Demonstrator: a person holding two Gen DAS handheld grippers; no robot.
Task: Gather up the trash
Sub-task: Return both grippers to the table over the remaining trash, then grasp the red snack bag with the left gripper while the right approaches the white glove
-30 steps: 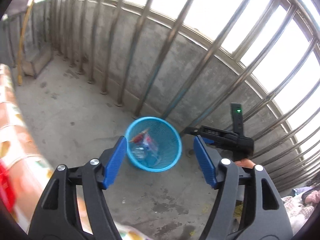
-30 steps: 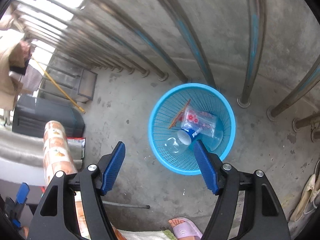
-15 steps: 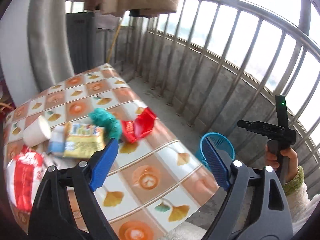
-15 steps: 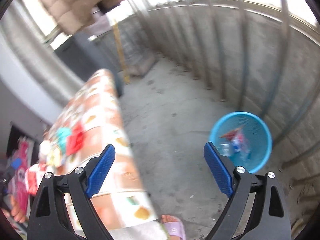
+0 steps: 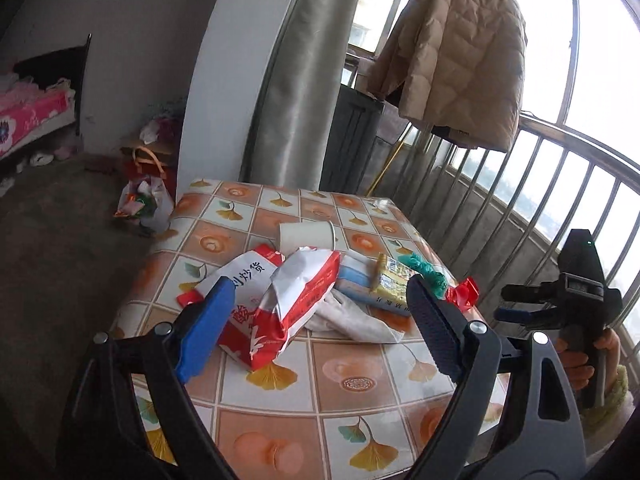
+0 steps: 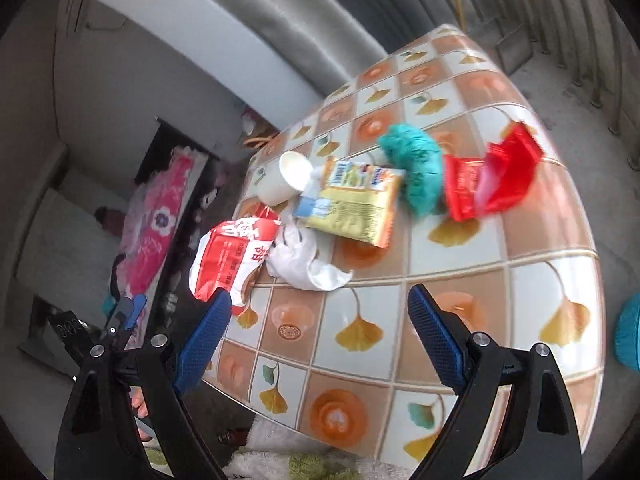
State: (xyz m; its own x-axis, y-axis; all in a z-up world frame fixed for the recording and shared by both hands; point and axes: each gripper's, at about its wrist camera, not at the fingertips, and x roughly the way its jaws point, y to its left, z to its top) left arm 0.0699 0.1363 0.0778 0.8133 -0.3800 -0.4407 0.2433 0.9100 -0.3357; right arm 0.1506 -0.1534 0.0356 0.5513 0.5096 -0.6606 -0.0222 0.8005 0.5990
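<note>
Trash lies on a tiled-pattern table (image 5: 348, 380) (image 6: 460, 280): a red-and-white bag (image 5: 296, 300) (image 6: 232, 256), a white crumpled bag (image 5: 352, 316) (image 6: 304, 264), a yellow packet (image 5: 390, 284) (image 6: 356, 204), a teal wad (image 5: 426, 270) (image 6: 416, 172), a red wrapper (image 5: 464, 290) (image 6: 492, 184) and a paper cup on its side (image 5: 306, 234) (image 6: 286, 178). My left gripper (image 5: 316, 330) is open and empty above the near side of the pile. My right gripper (image 6: 320, 344) is open and empty over the table's near part. The right gripper also shows in the left wrist view (image 5: 520, 304).
A sliver of the blue trash basket (image 6: 628, 336) shows at the right edge beside the table. A metal railing (image 5: 560, 200) runs behind the table. A beige coat (image 5: 452, 52) hangs above. Bags (image 5: 144, 196) sit on the floor at left.
Both grippers have swung away from the blue basket on the floor and now face the table with the trash. Both stay open and empty.
</note>
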